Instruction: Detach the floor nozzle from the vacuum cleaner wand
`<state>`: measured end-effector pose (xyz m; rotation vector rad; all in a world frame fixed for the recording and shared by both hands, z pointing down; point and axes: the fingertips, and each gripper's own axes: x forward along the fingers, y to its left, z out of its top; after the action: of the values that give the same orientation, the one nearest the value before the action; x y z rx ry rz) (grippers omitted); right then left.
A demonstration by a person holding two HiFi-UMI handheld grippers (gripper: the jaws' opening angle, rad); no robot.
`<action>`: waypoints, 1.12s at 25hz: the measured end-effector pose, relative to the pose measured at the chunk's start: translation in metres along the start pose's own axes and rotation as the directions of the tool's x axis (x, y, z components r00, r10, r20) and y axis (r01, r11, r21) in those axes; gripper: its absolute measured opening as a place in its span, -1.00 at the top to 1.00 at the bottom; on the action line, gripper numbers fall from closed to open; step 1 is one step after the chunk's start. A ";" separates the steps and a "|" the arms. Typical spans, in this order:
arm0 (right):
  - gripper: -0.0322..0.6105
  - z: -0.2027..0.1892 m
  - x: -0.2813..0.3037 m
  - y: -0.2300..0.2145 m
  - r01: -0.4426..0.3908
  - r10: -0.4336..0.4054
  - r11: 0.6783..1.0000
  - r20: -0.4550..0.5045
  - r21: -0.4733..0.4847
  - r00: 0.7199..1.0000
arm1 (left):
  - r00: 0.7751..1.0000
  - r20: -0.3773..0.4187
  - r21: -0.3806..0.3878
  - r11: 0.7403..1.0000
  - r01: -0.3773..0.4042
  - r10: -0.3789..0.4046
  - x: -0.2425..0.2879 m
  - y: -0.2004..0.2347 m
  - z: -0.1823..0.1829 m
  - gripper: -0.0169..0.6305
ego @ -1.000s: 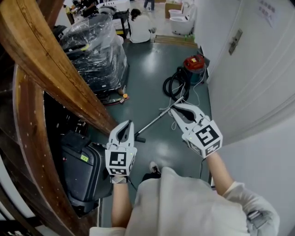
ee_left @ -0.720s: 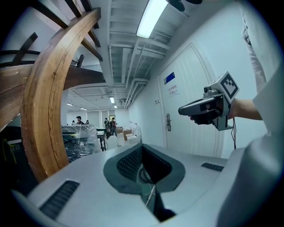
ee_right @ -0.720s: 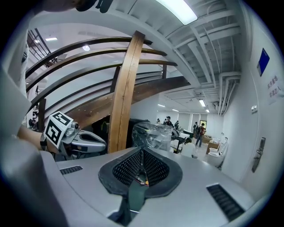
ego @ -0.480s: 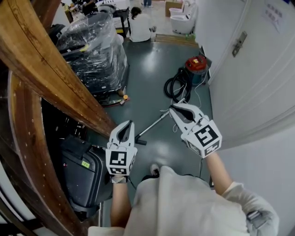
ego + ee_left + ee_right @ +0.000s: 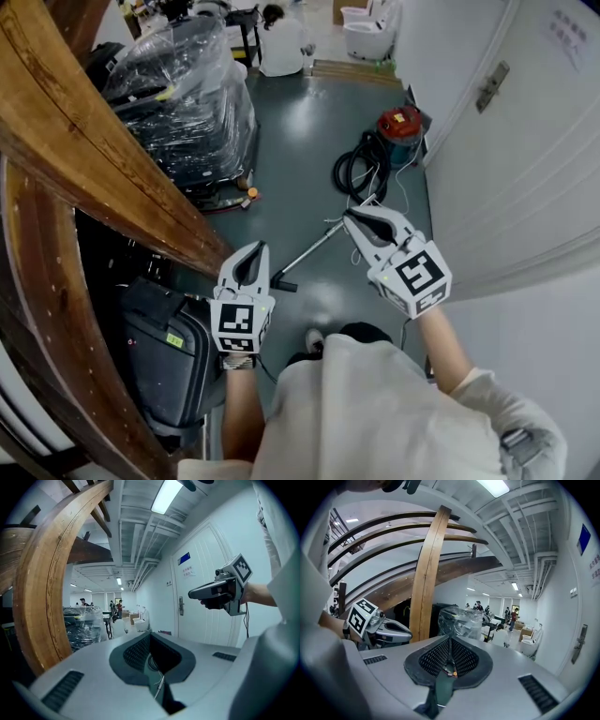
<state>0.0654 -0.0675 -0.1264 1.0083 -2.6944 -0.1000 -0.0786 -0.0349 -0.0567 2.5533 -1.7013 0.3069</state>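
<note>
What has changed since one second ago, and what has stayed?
The person holding the tools has advanced slightly: the wrapped pallet and the figure in white behind it sit higher in view. Nothing was gripped or released. The left tool and right tool stay shut and empty; the wand lies untouched.

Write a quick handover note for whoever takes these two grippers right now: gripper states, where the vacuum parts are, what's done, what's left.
Left gripper: shut, empty, held in the air.
Right gripper: shut, empty, held in the air.
Wand: lies on the floor ahead, with the dark floor nozzle at its near end, apparently attached. The red vacuum cleaner and black hose are beyond, by the white wall.
Done: nothing yet; neither gripper touches the wand.
Left: reach down, hold the wand, pull the nozzle off.
</note>
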 end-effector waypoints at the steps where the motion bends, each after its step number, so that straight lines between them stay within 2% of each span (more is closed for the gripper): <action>1: 0.79 -0.003 0.002 0.000 -0.006 0.006 1.000 -0.006 -0.002 1.000 | 1.000 -0.005 -0.005 1.000 0.000 0.000 0.001 0.002 -0.003 0.95; 8: 0.79 -0.013 0.027 -0.007 -0.037 0.036 0.999 -0.038 -0.008 0.999 | 0.999 -0.049 -0.040 0.999 -0.001 -0.001 0.015 0.015 -0.025 0.95; 12: 0.79 -0.019 0.051 -0.013 -0.072 0.071 0.997 -0.052 -0.008 0.996 | 0.997 -0.071 -0.048 0.999 -0.022 0.019 0.028 0.028 -0.035 0.95; 20: 0.79 -0.010 0.121 -0.039 -0.161 0.158 0.985 -0.049 -0.069 0.986 | 0.992 -0.100 -0.085 0.993 -0.081 0.073 0.069 0.068 -0.051 0.95; 28: 0.80 -0.034 0.177 -0.057 -0.291 0.285 0.955 -0.104 -0.050 0.953 | 0.980 -0.174 -0.109 0.987 -0.118 0.098 0.113 0.088 -0.077 0.95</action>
<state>-0.0174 -0.2249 -0.0638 0.5764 -2.6971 -0.0797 -0.1275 -0.1598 0.0355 2.2861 -1.7430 0.4021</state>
